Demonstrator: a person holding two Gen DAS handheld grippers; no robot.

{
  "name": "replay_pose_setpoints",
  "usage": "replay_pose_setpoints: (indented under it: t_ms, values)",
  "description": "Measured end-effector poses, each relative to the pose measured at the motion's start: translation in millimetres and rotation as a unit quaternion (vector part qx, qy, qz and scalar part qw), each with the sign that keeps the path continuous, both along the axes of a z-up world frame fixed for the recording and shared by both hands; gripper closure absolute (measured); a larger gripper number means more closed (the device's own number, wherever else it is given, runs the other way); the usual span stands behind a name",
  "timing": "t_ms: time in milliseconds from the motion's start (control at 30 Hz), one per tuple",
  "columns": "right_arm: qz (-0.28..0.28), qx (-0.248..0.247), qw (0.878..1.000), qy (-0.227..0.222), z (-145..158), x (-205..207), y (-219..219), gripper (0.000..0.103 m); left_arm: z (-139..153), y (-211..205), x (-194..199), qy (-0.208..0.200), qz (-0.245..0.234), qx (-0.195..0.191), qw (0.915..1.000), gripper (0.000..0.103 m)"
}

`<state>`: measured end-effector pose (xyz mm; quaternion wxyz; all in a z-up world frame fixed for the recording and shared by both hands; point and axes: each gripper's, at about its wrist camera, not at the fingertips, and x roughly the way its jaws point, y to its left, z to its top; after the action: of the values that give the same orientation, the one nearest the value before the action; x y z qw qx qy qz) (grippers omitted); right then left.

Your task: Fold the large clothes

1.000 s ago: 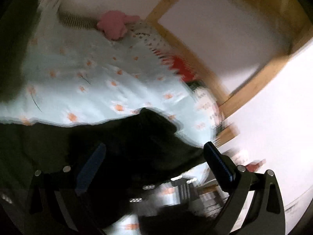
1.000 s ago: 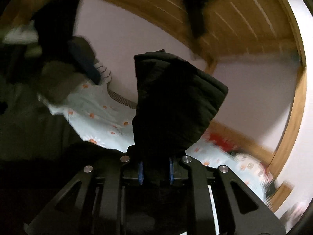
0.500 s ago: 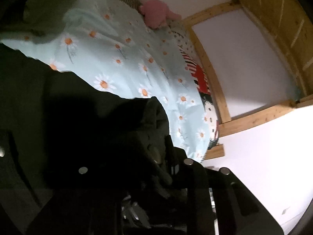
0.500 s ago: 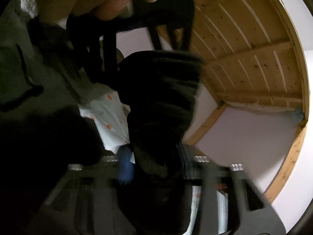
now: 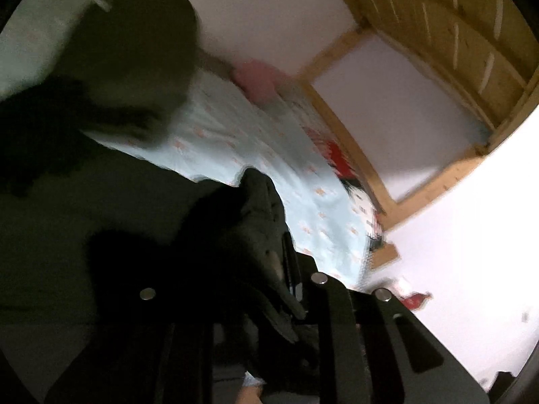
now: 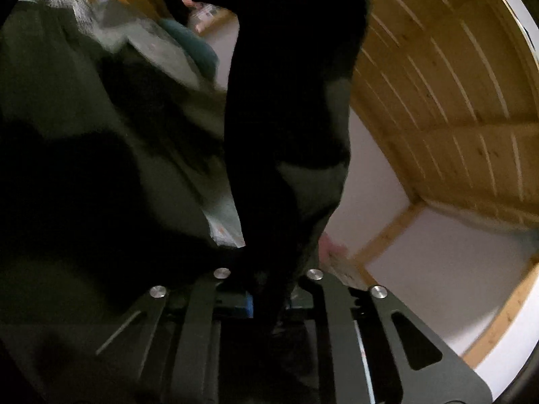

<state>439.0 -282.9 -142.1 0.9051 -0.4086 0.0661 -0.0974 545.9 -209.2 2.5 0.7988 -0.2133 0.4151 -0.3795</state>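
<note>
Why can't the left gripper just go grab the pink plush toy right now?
Probably it can't yet. The left gripper is shut on a fold of the dark garment, so it has no free grip. The pink plush toy sits far across the daisy-print bedspread, with nothing but bedspread between.

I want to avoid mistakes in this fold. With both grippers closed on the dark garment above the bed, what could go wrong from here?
1. The left gripper pinches only a thick bunched edge of the dark garment, so the cloth may slip out.
2. The garment hangs in front of the right gripper and hides much of its view, so placement may be off.
3. Dragged cloth could ruffle the daisy bedsheet or knock the pink plush toy.
</note>
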Motion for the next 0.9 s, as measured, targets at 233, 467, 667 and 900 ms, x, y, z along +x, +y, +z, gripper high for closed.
replay_pose_setpoints:
  t_ms: [233,467,667,900]
  values:
    - [0.09,-0.004,0.995,0.03,6,14,132,0.094,1,137,-2,-0.046,0.132,0.154,0.9781,0.086]
    - [0.12,-0.018,0.977,0.178,-52,28,203,0.091,-105,211,18,0.041,0.191,0.243,0.9501,0.07]
    - [0.252,0.145,0.929,0.231,5,-5,157,0.014,-128,238,29,0.034,0.205,0.216,0.9541,0.05]
    - [0.093,0.404,0.88,0.233,61,85,32,0.004,-88,260,8,-0.014,0.281,0.253,0.9255,0.018]
